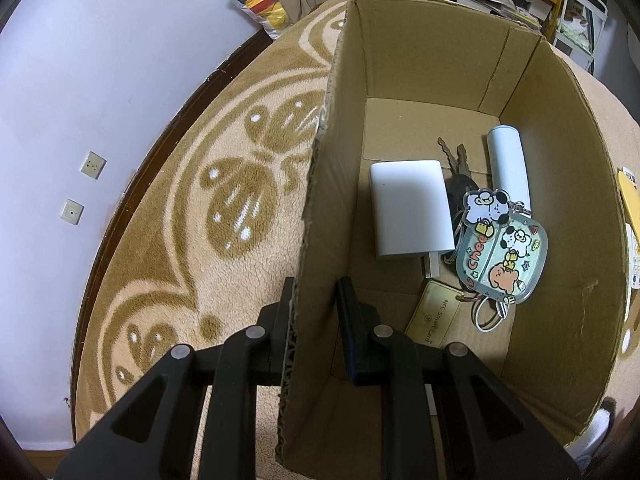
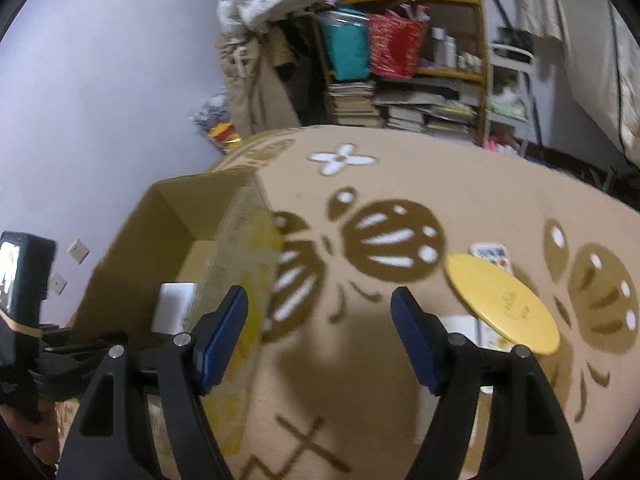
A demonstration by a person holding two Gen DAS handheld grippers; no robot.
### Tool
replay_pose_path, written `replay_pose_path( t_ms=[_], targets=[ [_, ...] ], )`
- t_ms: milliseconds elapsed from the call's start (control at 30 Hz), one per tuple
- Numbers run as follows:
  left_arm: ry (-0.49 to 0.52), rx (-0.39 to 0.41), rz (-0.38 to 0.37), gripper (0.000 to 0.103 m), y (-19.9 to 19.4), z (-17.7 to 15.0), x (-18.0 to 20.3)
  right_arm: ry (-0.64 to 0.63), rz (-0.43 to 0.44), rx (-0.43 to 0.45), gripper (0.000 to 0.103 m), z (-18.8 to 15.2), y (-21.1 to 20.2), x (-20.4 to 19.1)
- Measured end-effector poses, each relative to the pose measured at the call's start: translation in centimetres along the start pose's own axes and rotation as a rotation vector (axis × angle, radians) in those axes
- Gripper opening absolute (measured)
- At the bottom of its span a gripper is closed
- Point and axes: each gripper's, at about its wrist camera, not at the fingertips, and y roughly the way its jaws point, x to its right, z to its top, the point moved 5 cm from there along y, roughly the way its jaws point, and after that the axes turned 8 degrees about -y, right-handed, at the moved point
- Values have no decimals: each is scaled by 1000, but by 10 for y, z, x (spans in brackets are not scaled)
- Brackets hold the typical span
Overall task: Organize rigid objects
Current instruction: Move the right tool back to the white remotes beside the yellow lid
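Your left gripper point(image 1: 314, 312) pinches the cardboard box point(image 1: 440, 80) wall; right gripper point(image 2: 320, 328) fingers stand wide, empty. The yellow disc point(image 2: 502, 304), stiff and thin on the blanket, lifts best by its raised edge.

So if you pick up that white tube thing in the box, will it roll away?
Probably, if nudged sideways: the white tube is a smooth cylinder lying on its side on the flat floor of the cardboard box. It likely wouldn't go far, since the keys lie on one side and the box wall is close on the other. Its smooth surface may be slippery to pinch.
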Motion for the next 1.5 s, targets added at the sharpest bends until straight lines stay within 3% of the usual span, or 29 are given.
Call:
replay_pose_path(
  t_ms=[233,633,1000,1500],
  targets=[
    [-2,0,1,19,0,0,0,60,-66,-82,78,-18,9,39],
    [-9,-3,-9,19,0,0,-2,168,-81,-218,78,-53,32,78],
    [-6,-2,-8,19,0,-1,-5,163,-101,-273,78,-60,43,80],
    [7,2,4,19,-1,-1,-3,185,-53,-318,78,-57,47,80]
  ],
)
